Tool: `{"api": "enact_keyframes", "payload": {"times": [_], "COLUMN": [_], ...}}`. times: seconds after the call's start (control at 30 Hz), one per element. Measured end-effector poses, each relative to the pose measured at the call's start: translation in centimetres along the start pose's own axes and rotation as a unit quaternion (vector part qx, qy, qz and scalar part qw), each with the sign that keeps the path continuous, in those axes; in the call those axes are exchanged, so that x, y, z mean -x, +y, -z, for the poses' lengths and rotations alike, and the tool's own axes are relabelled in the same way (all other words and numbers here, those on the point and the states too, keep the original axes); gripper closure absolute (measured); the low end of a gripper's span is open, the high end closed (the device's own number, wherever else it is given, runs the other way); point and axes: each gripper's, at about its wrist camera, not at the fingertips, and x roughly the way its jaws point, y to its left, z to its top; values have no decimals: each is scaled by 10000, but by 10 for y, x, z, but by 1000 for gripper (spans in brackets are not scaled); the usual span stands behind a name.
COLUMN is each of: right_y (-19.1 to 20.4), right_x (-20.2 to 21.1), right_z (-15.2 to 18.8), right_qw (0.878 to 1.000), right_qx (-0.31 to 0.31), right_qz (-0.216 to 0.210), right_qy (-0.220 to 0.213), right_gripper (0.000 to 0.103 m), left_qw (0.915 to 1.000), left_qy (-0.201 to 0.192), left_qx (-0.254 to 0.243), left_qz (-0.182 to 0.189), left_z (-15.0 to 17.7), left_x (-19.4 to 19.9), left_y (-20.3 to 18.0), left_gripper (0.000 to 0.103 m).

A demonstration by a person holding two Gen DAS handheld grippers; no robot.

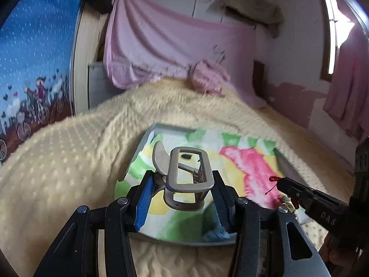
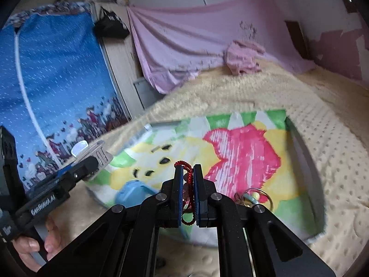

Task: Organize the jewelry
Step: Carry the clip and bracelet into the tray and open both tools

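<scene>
Left tongs (image 1: 182,191) clamp a grey hair claw (image 1: 186,175); right tongs (image 2: 188,184) pinch a red cord bracelet (image 2: 188,173).

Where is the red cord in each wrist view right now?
Left wrist: red cord at lower right, sticking out of the right gripper's tip.
Right wrist: red cord at centre, pinched in the right gripper.
Shared landmark: the pink patch on the tray's cloth.

Grippers you hold: two, left gripper (image 1: 182,184), right gripper (image 2: 188,184)
Trays: one tray (image 1: 161,125)
Hair clips: one grey hair clip (image 1: 188,180)
Red cords: one red cord (image 2: 188,173)
Rings in tray: one metal ring (image 2: 265,196)
</scene>
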Motion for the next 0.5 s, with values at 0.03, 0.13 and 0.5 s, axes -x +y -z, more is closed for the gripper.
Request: {"api": "enact_keyframes", "payload": {"times": [0.03,0.13,0.5], "right_y": [0,-3,-11], "right_x": [-11,-37,-58], "right_z": [0,6,26], "right_qw": [9999,9985,9959], "right_qx": [8,-79,-293], "right_qz": [42,96,140], "right_qy": [152,526,845], "right_gripper": [95,95,95], "left_qw": [9999,9986,9957], "left_qy": [150,514,922], "left_qx": [15,120,-85], "left_qz": [27,75,53], "left_z": [-1,2,17], "left_x": [-9,-27,-36], "left_y": [2,6,-3], "left_gripper": [56,56,56]}}
